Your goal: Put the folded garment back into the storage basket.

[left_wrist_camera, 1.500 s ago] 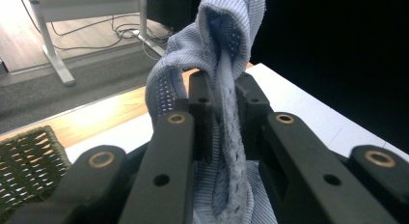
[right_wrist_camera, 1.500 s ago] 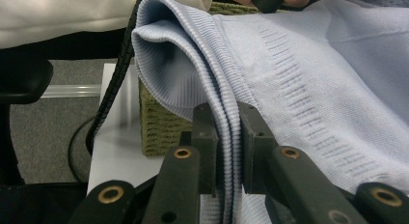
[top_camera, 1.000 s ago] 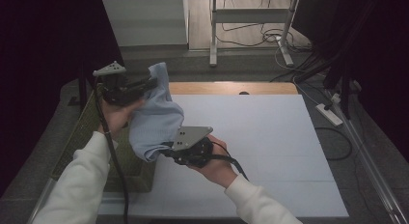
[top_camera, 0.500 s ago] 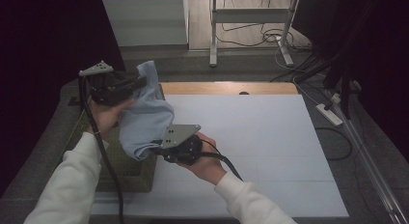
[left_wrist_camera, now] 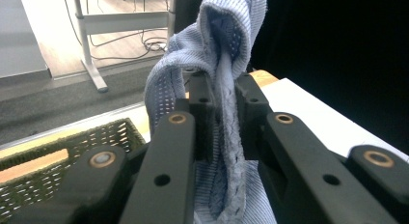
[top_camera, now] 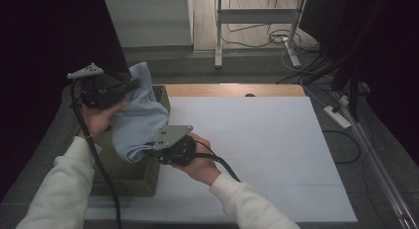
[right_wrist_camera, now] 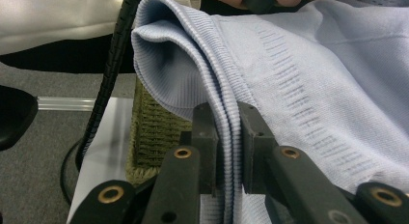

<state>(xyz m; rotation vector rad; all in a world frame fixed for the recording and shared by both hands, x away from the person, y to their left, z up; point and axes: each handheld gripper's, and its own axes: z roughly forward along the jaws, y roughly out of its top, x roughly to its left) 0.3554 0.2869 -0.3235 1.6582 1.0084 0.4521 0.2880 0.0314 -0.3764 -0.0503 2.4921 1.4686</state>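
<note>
Both grippers clamp the pale blue knit garment (top_camera: 136,121), held up over the woven basket (top_camera: 148,175) at the table's (top_camera: 257,140) left edge. Left gripper (left_wrist_camera: 224,96) pinches a bunched fold, right gripper (right_wrist_camera: 226,113) bites the ribbed hem. Risk, imo: thin hem slips out w/ any tug, or the hanging part drapes over the basket rim & lands half out.

Light blue knit garment (top_camera: 136,123): lower part cut off by the bottom edge in the left gripper view; right side runs past the edge in the right gripper view. Woven basket (top_camera: 128,177) at the bench's left edge: interior hidden behind the garment and a sleeve (top_camera: 59,194). Left gripper (top_camera: 132,85): jaw tips buried in cloth folds. Right gripper (top_camera: 154,151): jaws hidden under its grey plate.
</note>
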